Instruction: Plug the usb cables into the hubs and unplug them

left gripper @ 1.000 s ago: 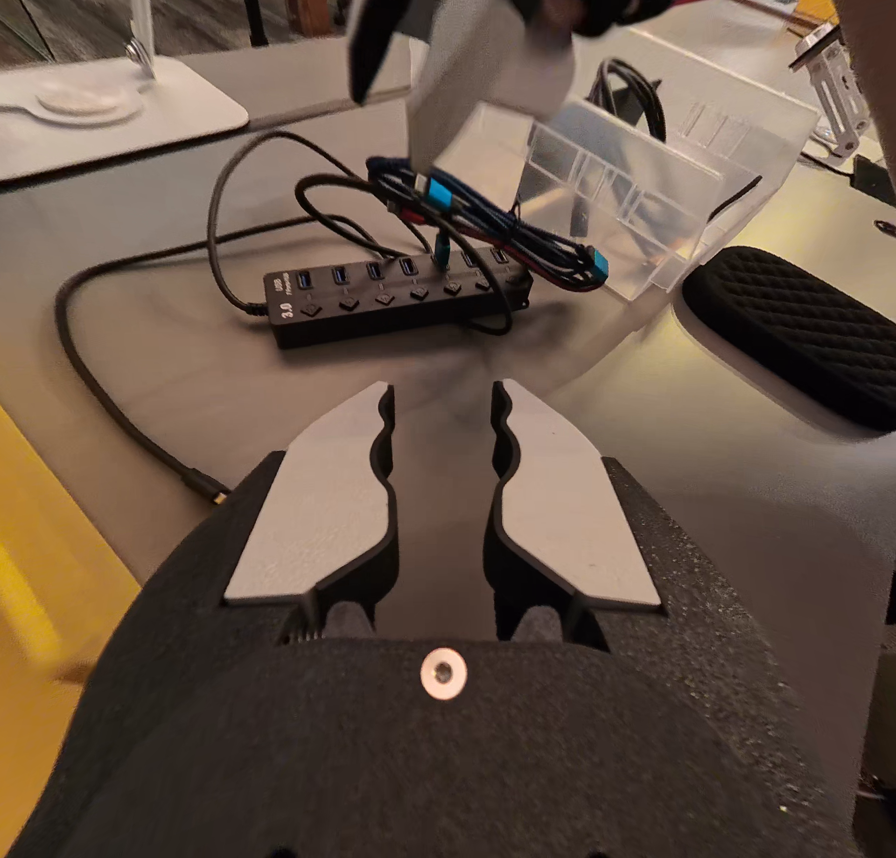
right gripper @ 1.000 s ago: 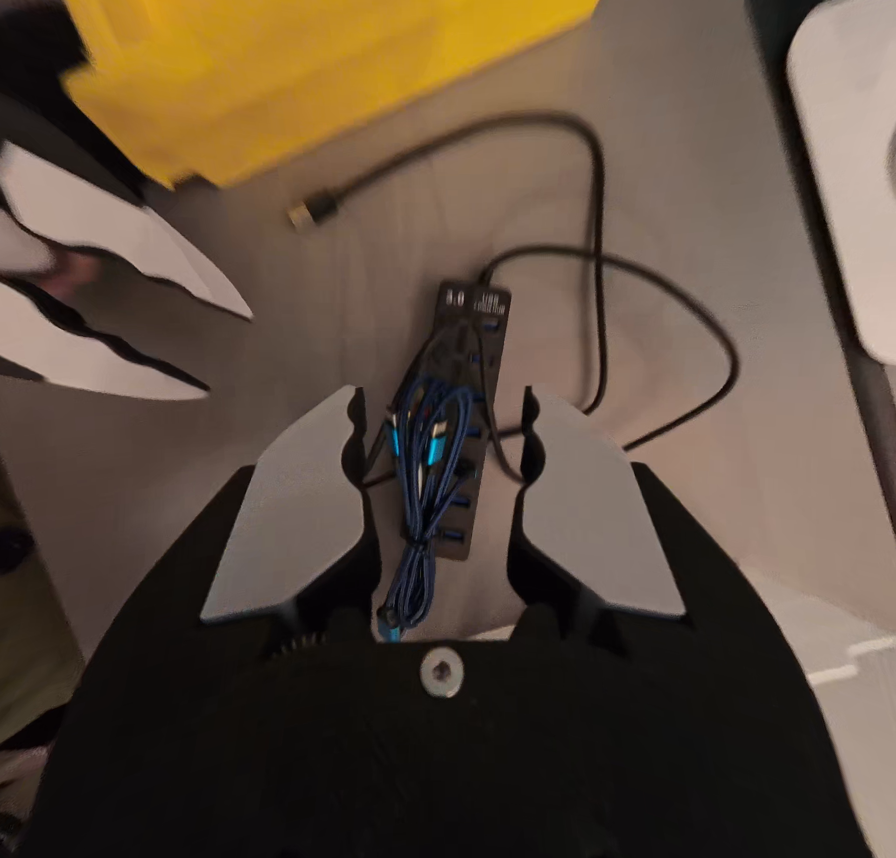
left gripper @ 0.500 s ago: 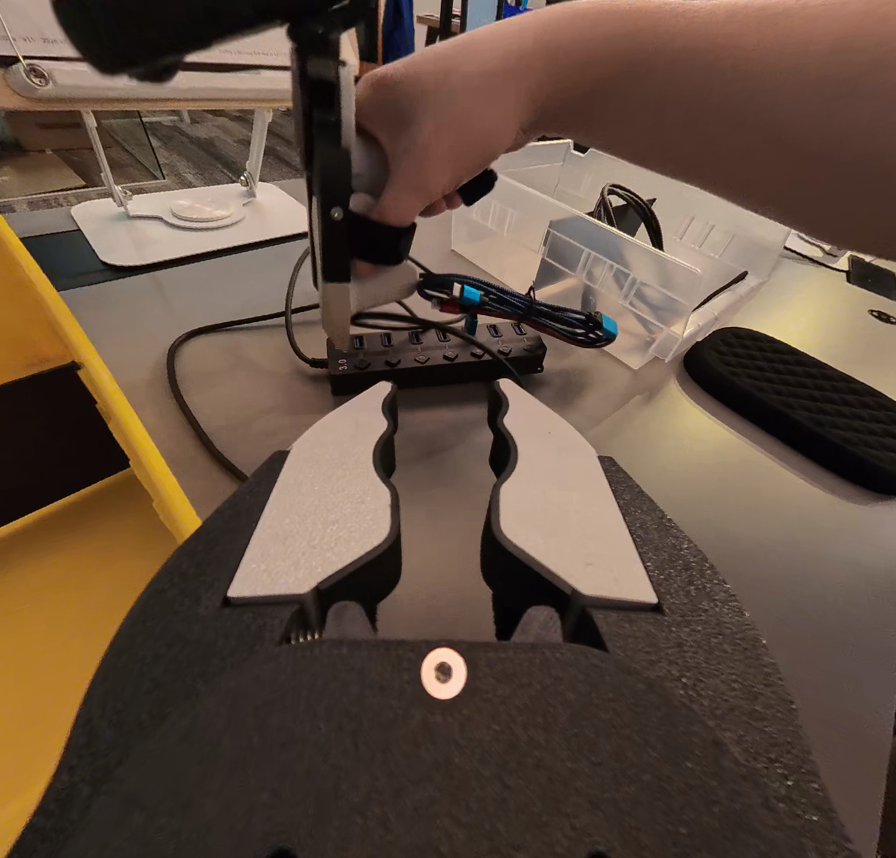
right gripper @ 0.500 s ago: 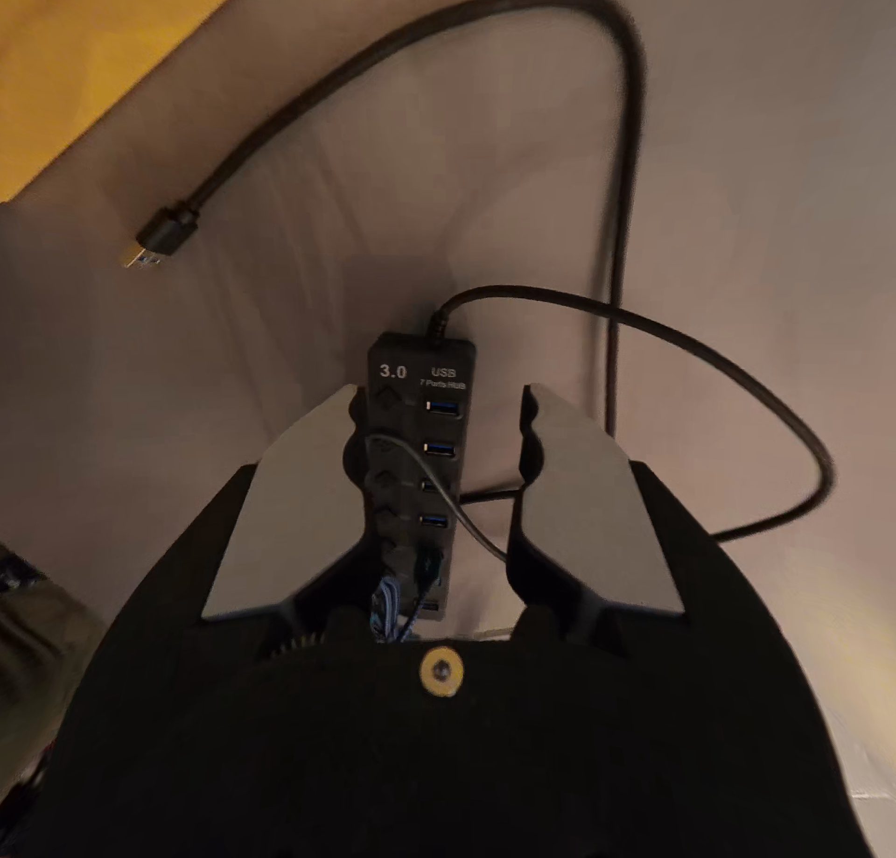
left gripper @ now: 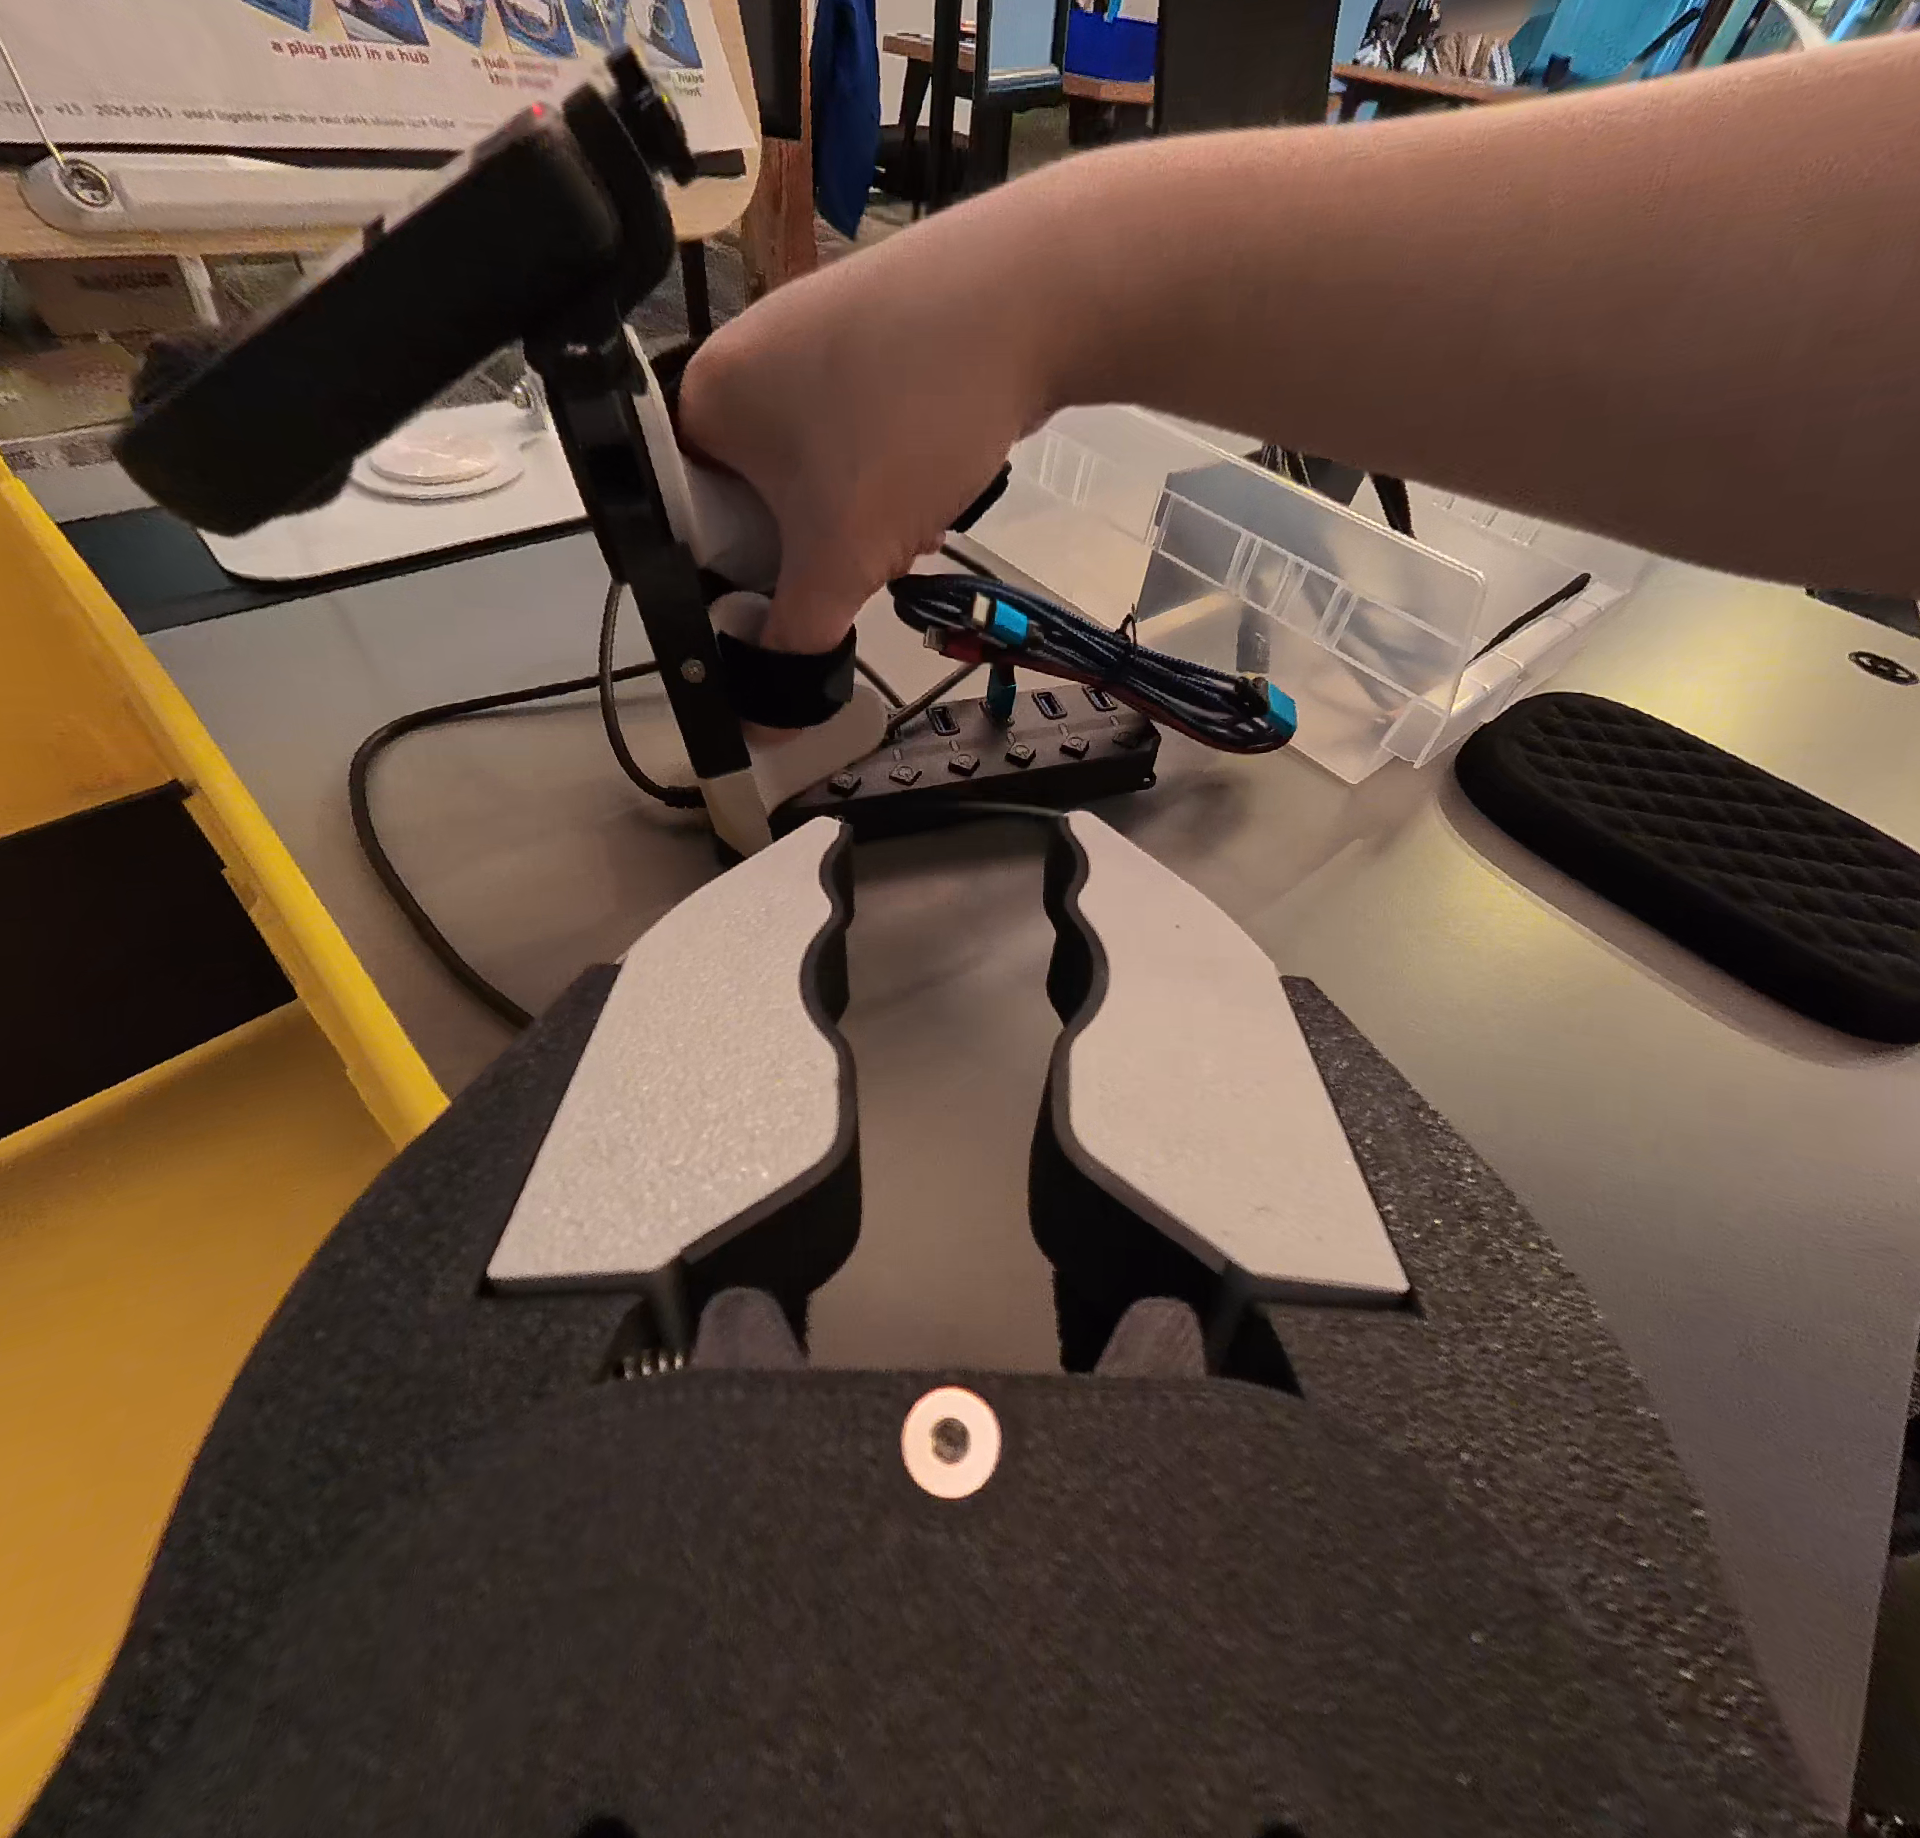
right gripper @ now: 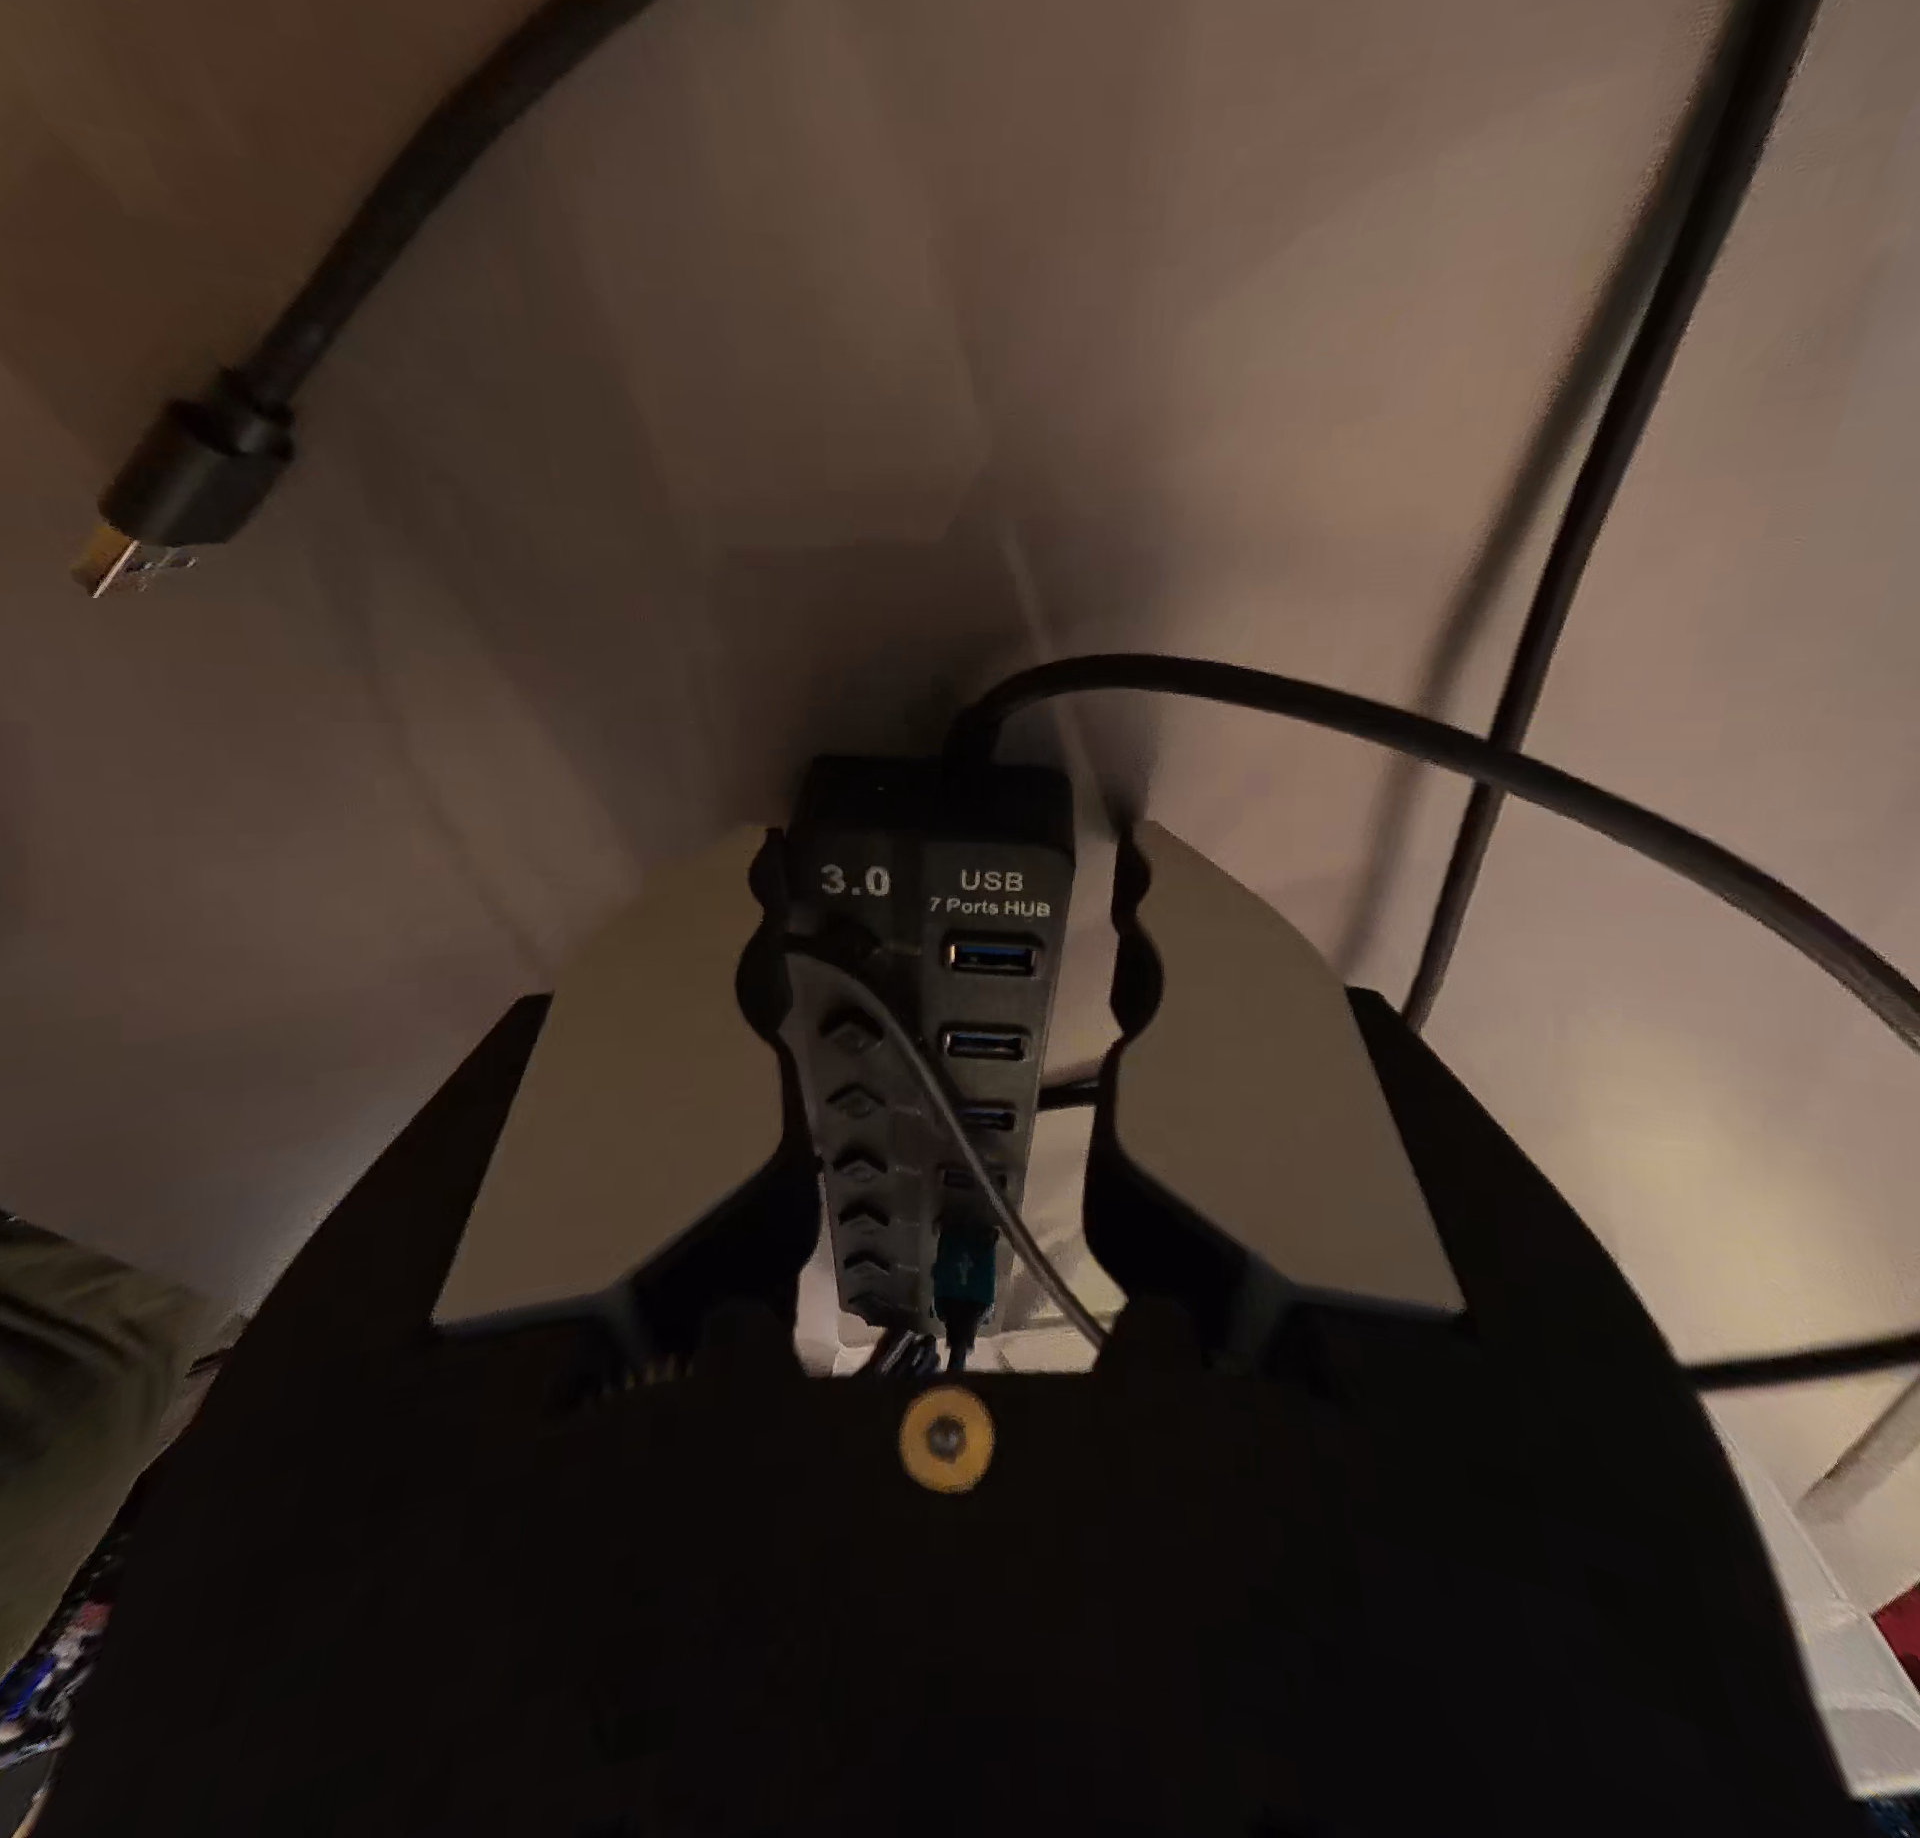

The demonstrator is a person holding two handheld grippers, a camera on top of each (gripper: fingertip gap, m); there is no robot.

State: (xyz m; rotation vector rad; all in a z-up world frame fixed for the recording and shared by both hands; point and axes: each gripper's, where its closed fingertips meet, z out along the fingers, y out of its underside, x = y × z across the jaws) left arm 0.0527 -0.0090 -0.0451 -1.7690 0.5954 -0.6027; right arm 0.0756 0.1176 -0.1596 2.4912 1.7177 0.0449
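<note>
Yellow bin point(left gripper: 156, 957) at far left of bench point(left gripper: 1558, 1113). Loose black plug point(right gripper: 166, 500), unplugged, lying left of hub. Right gripper point(right gripper: 940, 915), fingers parted, straddling labelled end of black hub point(right gripper: 935, 957); contact not certain. Teal plug point(right gripper: 966, 1269) seated in a far port, bundled blue cable point(left gripper: 1091, 645) draped above. Left gripper point(left gripper: 948, 853) apart, empty, near hub. Hub: rigid, light, likely to slide; best held across long sides. Cable limp; best taken by plug body.

Warm dim light, fisheye edges, slight blur
</note>
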